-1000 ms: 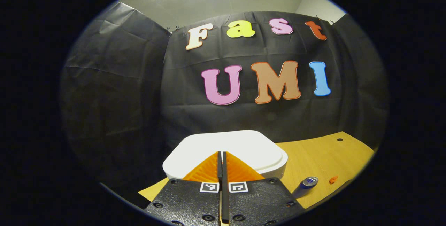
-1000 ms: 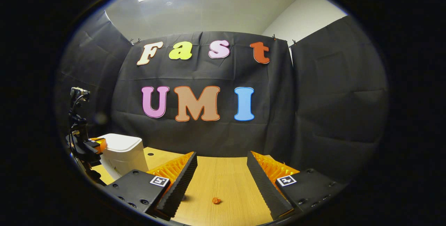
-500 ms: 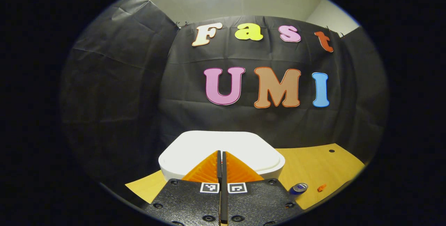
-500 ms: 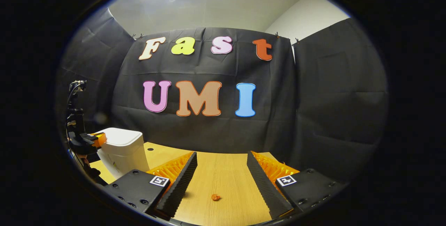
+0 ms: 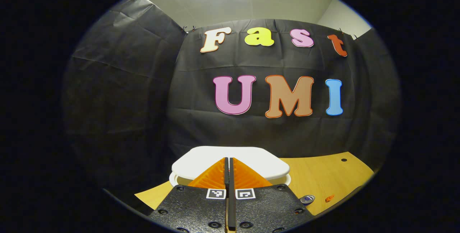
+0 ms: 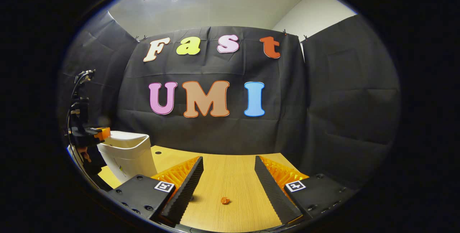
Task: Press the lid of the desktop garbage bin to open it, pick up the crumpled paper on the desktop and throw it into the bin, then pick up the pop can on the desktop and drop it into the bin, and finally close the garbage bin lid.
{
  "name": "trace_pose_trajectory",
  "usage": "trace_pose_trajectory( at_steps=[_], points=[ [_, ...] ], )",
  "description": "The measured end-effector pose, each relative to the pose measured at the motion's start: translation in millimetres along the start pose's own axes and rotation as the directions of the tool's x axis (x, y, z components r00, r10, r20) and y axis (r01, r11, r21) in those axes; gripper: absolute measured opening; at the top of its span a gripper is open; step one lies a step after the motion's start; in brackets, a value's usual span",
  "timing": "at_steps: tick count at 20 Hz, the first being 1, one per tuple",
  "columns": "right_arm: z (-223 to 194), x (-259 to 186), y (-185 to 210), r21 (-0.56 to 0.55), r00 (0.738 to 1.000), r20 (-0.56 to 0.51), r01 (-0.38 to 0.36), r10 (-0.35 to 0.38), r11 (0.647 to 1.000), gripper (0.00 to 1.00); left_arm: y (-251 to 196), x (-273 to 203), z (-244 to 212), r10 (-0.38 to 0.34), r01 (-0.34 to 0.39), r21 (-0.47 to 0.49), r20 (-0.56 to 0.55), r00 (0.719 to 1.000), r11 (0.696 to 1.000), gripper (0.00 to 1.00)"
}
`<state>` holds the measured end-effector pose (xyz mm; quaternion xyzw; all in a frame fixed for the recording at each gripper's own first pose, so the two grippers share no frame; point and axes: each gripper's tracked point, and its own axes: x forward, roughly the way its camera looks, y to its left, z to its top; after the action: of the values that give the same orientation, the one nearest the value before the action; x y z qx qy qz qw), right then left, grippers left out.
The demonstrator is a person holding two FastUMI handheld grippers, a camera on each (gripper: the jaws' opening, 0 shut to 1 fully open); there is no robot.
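Note:
The white bin [image 5: 175, 180] stands right in front of my left gripper [image 5: 229, 159], which is shut with nothing held. Its fingertips lie over the near edge of the lid [image 5: 258, 163]. The lid stands slightly off the rim, with a thin gap at both sides. To the right, low on the wooden table, are the pop can's top [image 5: 307, 199] and a small orange crumpled paper [image 5: 329, 198]. In the right gripper view the same paper [image 6: 225, 200] lies on the table between the fingers of my open right gripper [image 6: 229, 159], close to the camera. The bin [image 6: 125, 155] and the left gripper [image 6: 102, 132] show at far left.
The wooden table [image 6: 230, 175] runs back to the black cloth wall. A small dark hole [image 5: 344, 160] marks the tabletop at the right rear. A hand [image 6: 86, 155] shows under the left gripper at the far left.
The bin lid has sprung up a little from its rim. My left gripper has risen slightly, and the can and paper sit lower in its view. The right gripper has barely moved.

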<state>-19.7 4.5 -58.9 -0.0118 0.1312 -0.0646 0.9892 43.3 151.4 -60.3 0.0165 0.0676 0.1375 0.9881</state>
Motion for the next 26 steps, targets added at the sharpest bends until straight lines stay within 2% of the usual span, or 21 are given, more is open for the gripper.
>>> trace_pose_trajectory(
  at_steps=[3, 11, 17, 21, 22, 24, 26],
  points=[
    [1.1, 0.7, -3.5, 0.021, 1.0, 0.011, -0.001, 0.001, 1.0, 0.96, -7.5, 7.4, 34.9, -0.013, 0.012, 0.016, 0.054, 0.998, 1.0, 0.0],
    [-6.1, 8.4, -10.2, 0.11, 0.999, 0.016, -0.039, 0.037, 0.993, 0.96, -9.0, -18.6, 73.6, -0.001, -0.007, 0.068, 0.117, 0.993, 0.998, 0.0],
    [-29.3, 27.0, -7.8, 0.109, 0.994, -0.01, -0.103, 0.105, 0.989, 0.96, -26.2, -46.1, 80.7, -0.014, 0.007, 0.052, 0.132, 0.991, 0.999, 0.0],
    [-62.7, 53.3, 3.3, 0.134, 0.98, -0.07, -0.176, 0.187, 0.975, 0.96, -37.6, -63.9, 88.8, -0.009, 0.009, 0.003, 0.14, 0.99, 1.0, 0.02],
    [-72.3, 60.3, 6.4, 0.146, 0.973, -0.091, -0.198, 0.212, 0.969, 0.96, -39.9, -69.5, 89.7, -0.01, 0.012, -0.012, 0.148, 0.989, 1.0, 0.12],
    [-93.8, 76.4, 8.0, 0.157, 0.962, -0.137, -0.215, 0.237, 0.964, 0.96, -47.5, -76.4, 93.4, -0.02, 0.024, -0.027, 0.161, 0.987, 0.999, 0.53],
    [-110.2, 91.4, 9.2, 0.16, 0.951, -0.181, -0.223, 0.251, 0.962, 0.96, -44.6, -82.8, 93.8, 0.004, -0.003, -0.007, 0.166, 0.986, 1.0, 0.94]
  ],
)
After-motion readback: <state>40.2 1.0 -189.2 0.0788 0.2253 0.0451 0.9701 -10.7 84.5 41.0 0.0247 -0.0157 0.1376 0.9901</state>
